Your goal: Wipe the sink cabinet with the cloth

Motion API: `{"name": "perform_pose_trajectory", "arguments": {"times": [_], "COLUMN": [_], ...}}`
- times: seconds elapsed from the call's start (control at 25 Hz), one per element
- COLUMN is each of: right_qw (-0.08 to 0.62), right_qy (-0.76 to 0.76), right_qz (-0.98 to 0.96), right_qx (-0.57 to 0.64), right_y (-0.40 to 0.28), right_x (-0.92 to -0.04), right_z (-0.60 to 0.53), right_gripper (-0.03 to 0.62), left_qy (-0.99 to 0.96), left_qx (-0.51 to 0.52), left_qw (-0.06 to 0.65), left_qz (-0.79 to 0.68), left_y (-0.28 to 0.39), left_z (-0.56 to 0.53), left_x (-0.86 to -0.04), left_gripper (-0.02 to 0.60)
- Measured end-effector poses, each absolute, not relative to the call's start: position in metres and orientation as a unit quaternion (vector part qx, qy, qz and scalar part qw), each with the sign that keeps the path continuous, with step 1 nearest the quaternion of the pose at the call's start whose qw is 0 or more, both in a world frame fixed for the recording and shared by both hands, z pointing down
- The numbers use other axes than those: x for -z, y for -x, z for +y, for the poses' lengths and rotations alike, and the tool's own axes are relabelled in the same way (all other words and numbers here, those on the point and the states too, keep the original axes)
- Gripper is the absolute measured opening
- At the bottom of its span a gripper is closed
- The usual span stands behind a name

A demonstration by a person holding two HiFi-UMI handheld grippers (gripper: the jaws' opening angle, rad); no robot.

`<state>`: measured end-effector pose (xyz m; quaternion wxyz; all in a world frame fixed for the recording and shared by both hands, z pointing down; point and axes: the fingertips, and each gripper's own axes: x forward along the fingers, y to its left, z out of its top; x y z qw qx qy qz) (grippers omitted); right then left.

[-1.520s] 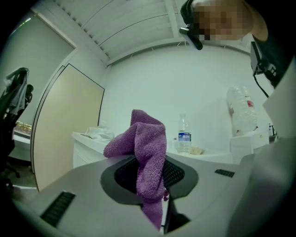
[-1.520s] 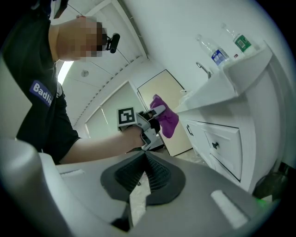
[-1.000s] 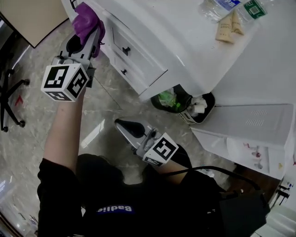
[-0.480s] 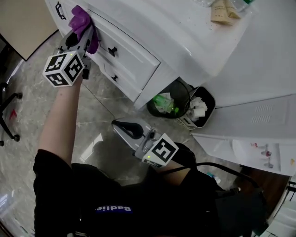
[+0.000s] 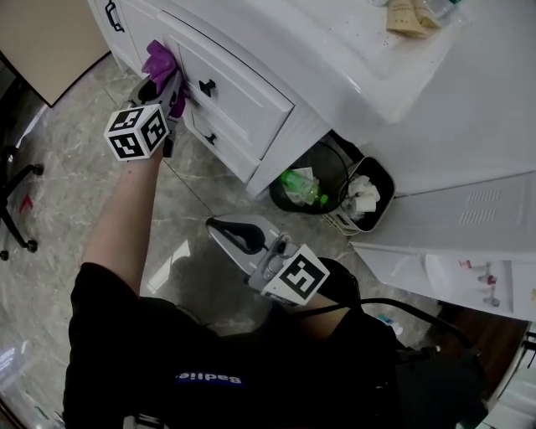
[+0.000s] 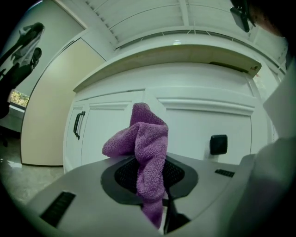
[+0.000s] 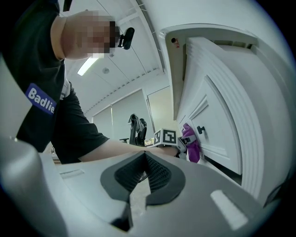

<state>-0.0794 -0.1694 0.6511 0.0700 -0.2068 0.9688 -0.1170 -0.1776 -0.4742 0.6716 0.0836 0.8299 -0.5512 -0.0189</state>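
A purple cloth (image 5: 161, 64) is pinched in my left gripper (image 5: 163, 84) and pressed against the white sink cabinet's front (image 5: 239, 100), just left of a black drawer knob (image 5: 206, 86). In the left gripper view the cloth (image 6: 147, 152) bunches up between the shut jaws, with the cabinet's panels (image 6: 194, 125) close behind it. My right gripper (image 5: 230, 230) hangs low over the floor, jaws shut and holding nothing. In the right gripper view the gripper (image 7: 145, 169) points along the cabinet, and the cloth (image 7: 190, 143) shows far off.
Two waste bins (image 5: 331, 188) with rubbish stand on the floor beside the cabinet's right end. Packets and a bottle lie on the countertop (image 5: 402, 21). An office chair's base (image 5: 17, 201) is at the far left. The floor is marbled tile (image 5: 50, 167).
My left gripper has carried the cloth down and right along the cabinet front, from the upper left corner towards the drawer knob. The right gripper has barely moved.
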Motion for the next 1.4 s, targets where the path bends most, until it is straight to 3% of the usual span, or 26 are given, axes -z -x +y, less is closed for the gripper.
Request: {"name": "perform_pose_trajectory", "arguments": {"times": [0.32, 0.84, 1.4], "right_qw": [0.076, 0.084, 0.091], "right_qy": [0.208, 0.205, 0.221], "right_qz": [0.97, 0.97, 0.967], "right_qx": [0.098, 0.095, 0.085], "right_y": [0.075, 0.075, 0.063], "right_x": [-0.648, -0.644, -0.637], "right_z": [-0.169, -0.173, -0.174], "right_gripper": [-0.003, -0.003, -0.003], "left_qy": [-0.838, -0.877, -0.854], "left_qx": [-0.06, 0.024, -0.016], "left_qw": [0.123, -0.005, 0.049], "left_qz": [-0.528, -0.48, -0.518], "left_y": [0.162, 0.149, 0.149], "left_z": [-0.457, -0.426, -0.455], "left_x": [-0.718, -0.53, -0.636], "left_gripper": [0.084, 0.084, 0.084]}}
